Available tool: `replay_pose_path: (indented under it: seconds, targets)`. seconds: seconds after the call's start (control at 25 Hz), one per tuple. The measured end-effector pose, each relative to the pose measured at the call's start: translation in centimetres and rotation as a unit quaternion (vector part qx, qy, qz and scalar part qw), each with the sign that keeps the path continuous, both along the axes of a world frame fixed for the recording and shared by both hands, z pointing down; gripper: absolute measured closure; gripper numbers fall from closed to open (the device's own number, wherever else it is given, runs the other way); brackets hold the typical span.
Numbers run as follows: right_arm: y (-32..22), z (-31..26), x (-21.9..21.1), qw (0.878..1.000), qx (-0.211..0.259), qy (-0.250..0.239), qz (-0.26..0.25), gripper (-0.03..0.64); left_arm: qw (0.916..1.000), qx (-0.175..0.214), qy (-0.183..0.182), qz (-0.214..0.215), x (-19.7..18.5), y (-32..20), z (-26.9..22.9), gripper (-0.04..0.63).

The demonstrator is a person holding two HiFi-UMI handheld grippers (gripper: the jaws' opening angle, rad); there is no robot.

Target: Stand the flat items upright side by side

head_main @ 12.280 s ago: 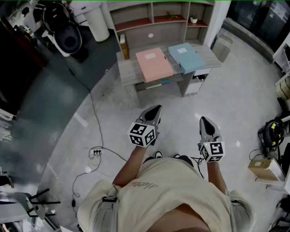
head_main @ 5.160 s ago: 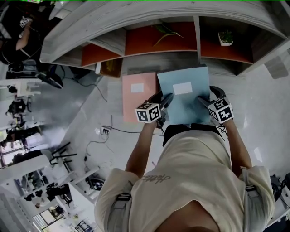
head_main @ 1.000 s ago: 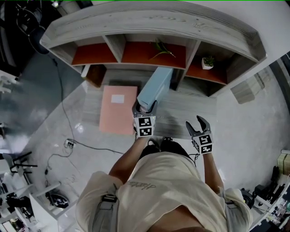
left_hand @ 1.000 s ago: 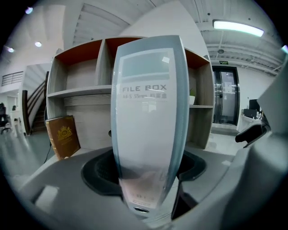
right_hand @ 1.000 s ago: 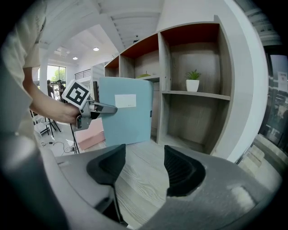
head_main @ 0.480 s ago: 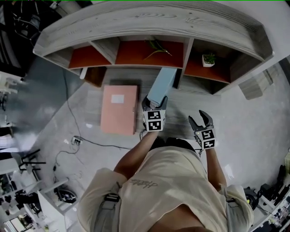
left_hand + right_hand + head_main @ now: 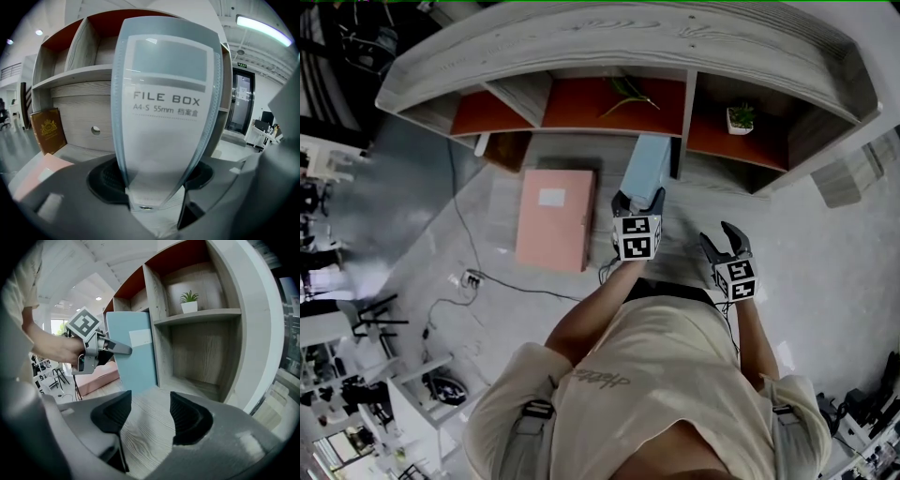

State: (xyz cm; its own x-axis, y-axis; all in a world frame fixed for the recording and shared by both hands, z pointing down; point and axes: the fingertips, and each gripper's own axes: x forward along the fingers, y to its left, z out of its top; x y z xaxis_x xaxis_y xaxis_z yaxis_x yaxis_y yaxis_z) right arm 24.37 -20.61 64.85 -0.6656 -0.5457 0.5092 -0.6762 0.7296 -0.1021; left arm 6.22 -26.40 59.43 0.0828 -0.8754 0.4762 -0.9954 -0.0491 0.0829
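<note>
1. Closest to us, at the lower right of centre in the head view, the right gripper (image 7: 719, 239) hangs over the pale grey wood-grain desk (image 7: 698, 199). Its jaws stand well apart with only bare desktop between them, as they did a second ago.
2. Just left of it, near the frame's centre, the left gripper (image 7: 638, 199) has its dark pads set against both sides of the narrow spine of the light blue plastic file box (image 7: 646, 165), gripping it at the lower end.
3. That blue file box stands on its edge on the desk, close to upright. A second ago it leaned over and showed more of its broad face; now we see a slimmer strip, nearer the shelf's vertical divider (image 7: 682, 127).
4. Left of centre, the pink file box (image 7: 555, 217) lies flat on the desk as before, apart from the blue one.
5. Farthest, across the top, the grey wooden shelf unit (image 7: 619, 42) holds a small potted plant (image 7: 741, 117) in its right compartment.
</note>
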Motion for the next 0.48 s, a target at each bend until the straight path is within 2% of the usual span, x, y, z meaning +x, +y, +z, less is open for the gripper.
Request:
replay_pose_path:
  seconds: [0.28, 0.48]
  targets:
    - [0.1, 1.2, -0.9, 1.000, -0.020, -0.011, -0.016, 0.370, 0.9998, -0.019, 0.001, 0.008, 1.4, 0.1, -0.2, 0.271]
    - [-0.3, 1.2, -1.6, 0.999, -0.024, -0.020, -0.017, 0.370, 0.9991, -0.025, -0.002, 0.034, 3.3, 0.1, -0.3, 0.252]
